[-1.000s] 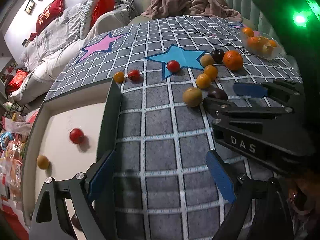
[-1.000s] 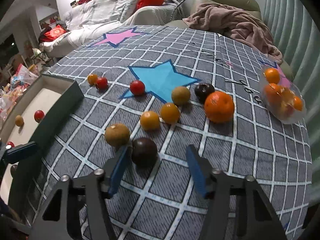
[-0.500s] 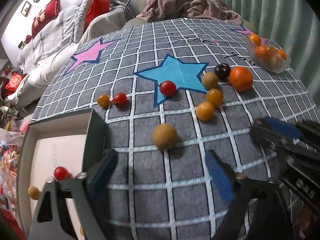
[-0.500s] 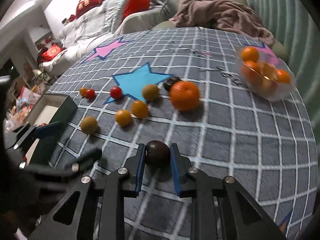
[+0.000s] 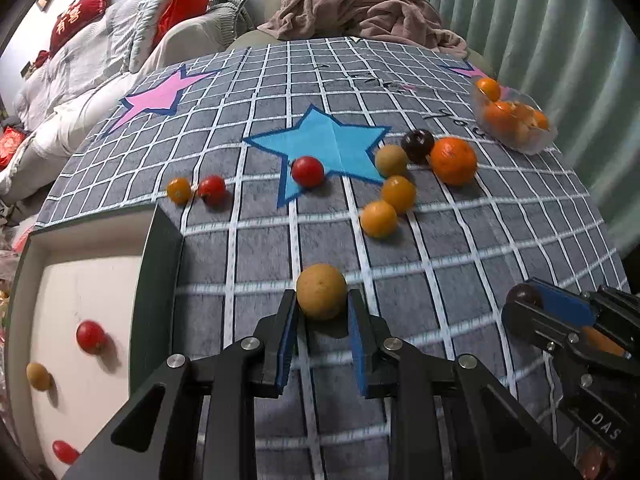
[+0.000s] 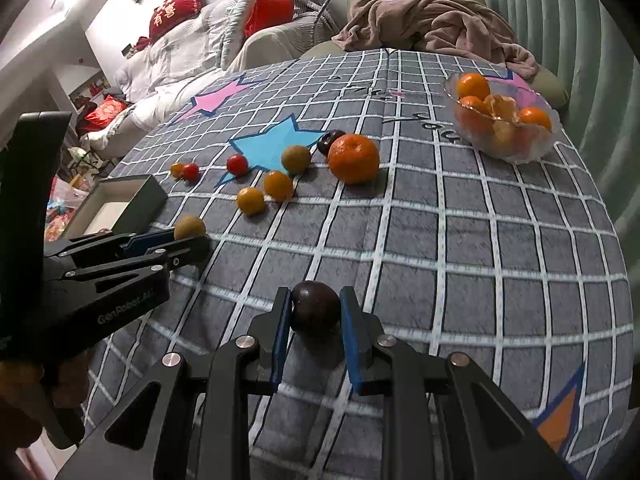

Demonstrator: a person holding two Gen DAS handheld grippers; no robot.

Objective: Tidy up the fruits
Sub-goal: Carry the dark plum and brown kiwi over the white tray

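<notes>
My left tool is pinching a tan round fruit btwn its blue pads, low over the grey checked cloth on the counter; my right tool is clamped on a dark plum w/ both pads against its sides, also just above the cloth. From the right view the left tool sits off to the left, well apart, nothing btwn the two. Just left of my left tool is the open box, dark walls, pale floor, w/ a red tomato, a small yellow fruit and another red one at the bottom edge inside. Farther out, two small oranges lie side by side, touching. Past them, near the blue star: a red tomato on the star's edge, a tan fruit, a second dark plum and a big mandarin close together. Off to the left of those, a small orange fruit and a tomato sit touching, near the box's far corner. Far right, a clear bowl holds mandarins. Beyond the counter: a sofa w/ a brown blanket and red cushions.
</notes>
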